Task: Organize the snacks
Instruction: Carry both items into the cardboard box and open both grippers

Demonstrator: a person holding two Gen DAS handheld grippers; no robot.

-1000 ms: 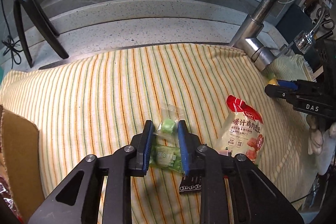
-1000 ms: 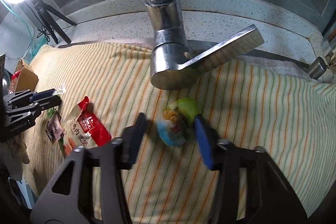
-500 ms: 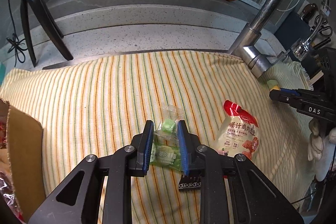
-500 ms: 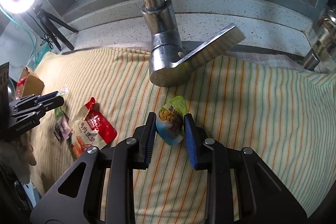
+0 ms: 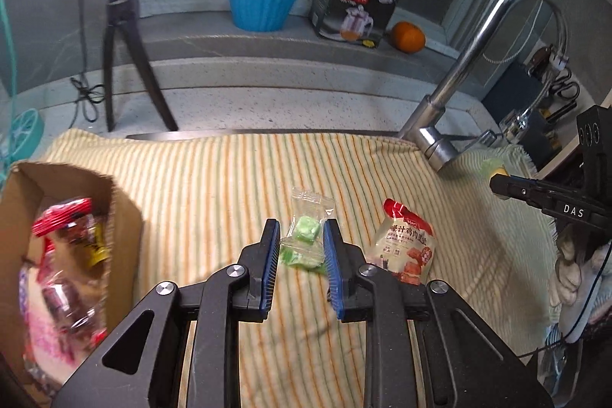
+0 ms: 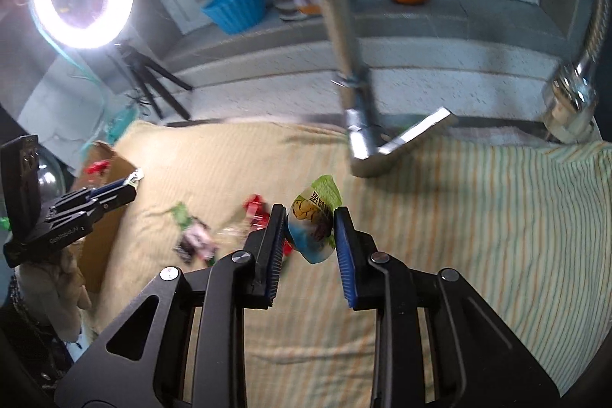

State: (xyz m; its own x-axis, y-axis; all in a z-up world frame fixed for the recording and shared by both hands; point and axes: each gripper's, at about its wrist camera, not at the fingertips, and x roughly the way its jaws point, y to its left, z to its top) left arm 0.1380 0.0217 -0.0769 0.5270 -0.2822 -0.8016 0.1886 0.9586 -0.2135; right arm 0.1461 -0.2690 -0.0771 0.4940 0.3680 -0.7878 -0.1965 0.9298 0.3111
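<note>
"DAS" on right tongs (image 5: 497, 184), seemingly

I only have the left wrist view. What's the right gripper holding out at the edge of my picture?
Observer: A green, white and blue foil snack packet, pinched between the jaws of the right gripper.
Operator: Anything on the striped cloth that my left gripper hides?
Observer: Yes, a small dark and pink packet, blurred, lying just left of the red pouch.
</note>
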